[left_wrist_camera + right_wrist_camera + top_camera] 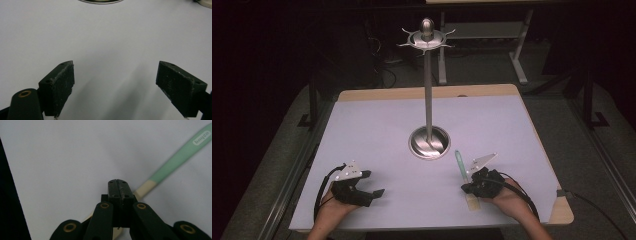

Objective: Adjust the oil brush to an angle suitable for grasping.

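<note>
A tall metal stand with hooked arms at its top rises from a round base in the middle of the table. A utensil with a mint-green handle and a cream head lies flat on the mat at the near right. My right gripper hovers over its cream part; in the right gripper view its jaws are pressed together, with the utensil passing underneath them, not between. My left gripper rests at the near left, open, with bare mat between its pads.
A pale mat covers most of the wooden table. The rim of the stand's base shows at the top of the left gripper view. Dark floor and table legs lie beyond the far edge.
</note>
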Tool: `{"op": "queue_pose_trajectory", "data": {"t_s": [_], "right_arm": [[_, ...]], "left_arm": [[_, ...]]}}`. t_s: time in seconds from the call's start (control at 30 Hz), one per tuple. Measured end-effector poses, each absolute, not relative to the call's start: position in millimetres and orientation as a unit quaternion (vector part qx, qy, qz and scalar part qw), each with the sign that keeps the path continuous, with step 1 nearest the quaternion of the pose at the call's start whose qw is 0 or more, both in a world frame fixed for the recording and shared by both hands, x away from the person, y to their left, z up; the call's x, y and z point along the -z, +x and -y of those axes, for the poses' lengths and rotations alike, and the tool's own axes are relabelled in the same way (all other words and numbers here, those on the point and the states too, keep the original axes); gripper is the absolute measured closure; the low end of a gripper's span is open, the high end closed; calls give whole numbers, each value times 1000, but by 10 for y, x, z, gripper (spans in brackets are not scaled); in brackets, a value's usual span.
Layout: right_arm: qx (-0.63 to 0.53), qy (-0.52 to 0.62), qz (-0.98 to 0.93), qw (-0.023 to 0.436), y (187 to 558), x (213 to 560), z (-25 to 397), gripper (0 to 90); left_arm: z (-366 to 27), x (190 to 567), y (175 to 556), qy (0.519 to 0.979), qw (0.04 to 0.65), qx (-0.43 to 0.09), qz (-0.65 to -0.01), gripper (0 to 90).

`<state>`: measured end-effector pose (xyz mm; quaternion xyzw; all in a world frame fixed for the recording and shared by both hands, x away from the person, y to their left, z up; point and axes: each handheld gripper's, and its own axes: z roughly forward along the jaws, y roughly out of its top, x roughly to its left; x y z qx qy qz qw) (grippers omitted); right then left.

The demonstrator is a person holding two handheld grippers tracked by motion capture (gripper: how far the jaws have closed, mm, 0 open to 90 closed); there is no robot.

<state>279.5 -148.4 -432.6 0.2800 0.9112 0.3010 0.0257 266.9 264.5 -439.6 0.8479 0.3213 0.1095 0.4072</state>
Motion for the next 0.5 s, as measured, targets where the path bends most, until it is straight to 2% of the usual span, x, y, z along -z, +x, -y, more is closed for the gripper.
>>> {"op": "queue_pose_trajectory", "data": {"t_s": [0.5], "right_arm": [[-277, 290, -915, 37, 2795, 4299, 1555, 900]], "left_arm": [[-2664, 4393, 2661, 846, 409, -110, -325, 148]]}}
